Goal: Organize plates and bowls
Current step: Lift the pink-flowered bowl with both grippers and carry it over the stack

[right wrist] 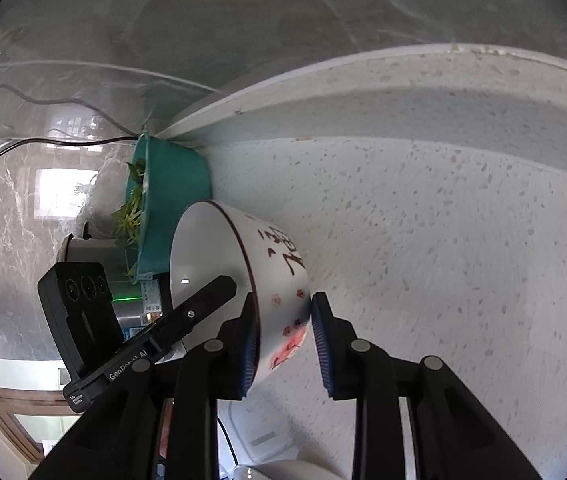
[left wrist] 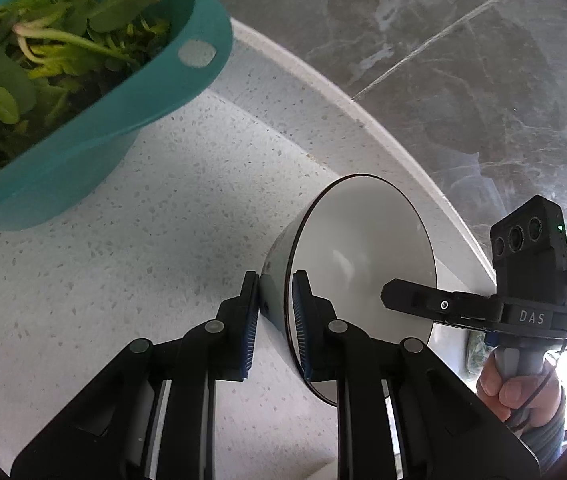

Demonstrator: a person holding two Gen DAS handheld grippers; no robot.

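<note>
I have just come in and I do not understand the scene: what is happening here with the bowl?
A person holds a gripper in each hand, and both grip one white bowl over the speckled counter. The left gripper has its jaws closed on the bowl's wall, one inside and one outside. The right gripper clamps the opposite side of the rim in the same way. The bowl is empty, with dark writing and pink flowers outside. A teal basin of leafy greens stands nearby.
</note>
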